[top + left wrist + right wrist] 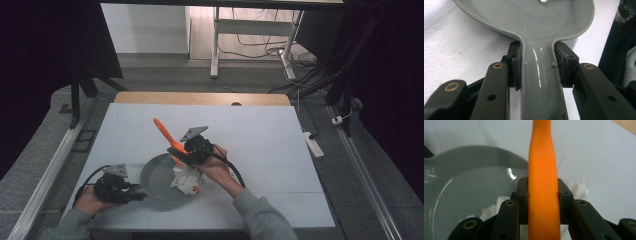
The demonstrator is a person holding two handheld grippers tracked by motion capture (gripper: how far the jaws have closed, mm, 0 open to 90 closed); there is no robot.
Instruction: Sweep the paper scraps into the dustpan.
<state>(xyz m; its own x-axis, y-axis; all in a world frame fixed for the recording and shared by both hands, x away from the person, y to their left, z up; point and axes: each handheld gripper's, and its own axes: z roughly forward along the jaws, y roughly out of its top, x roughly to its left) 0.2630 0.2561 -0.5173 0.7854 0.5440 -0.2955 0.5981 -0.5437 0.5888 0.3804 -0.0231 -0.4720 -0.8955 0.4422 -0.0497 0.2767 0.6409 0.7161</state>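
A white rectangular tabletop (pixel 260 150) with a bare wooden strip along its far edge stands on a grey floor, dark curtains to both sides; at twelve o'clock beyond it a white desk frame (pixel 216 45) rises among loose black cables, and at three o'clock a white power strip (pixel 313 144) lies on the floor.

A grey round plastic pan (pixel 155 175) with a ribbed rim and a flat handle rests at the near middle of the tabletop. Its handle points to nine o'clock, where the left tongs (pixel 136 194) are clamped on it, the pads pressing both edges of the handle (pixel 540 82) just behind the bowl.

A crumpled white paper wad (pixel 186 179) lies across the pan's rim at three o'clock, half in the bowl and half on the tabletop, directly under the right hand.

An orange long plastic handle (pixel 165 131) is squeezed between the right tongs (pixel 186 152), which hang above the pan's rim at one o'clock; the handle slants up towards eleven o'clock. What is at its lower end cannot be told.
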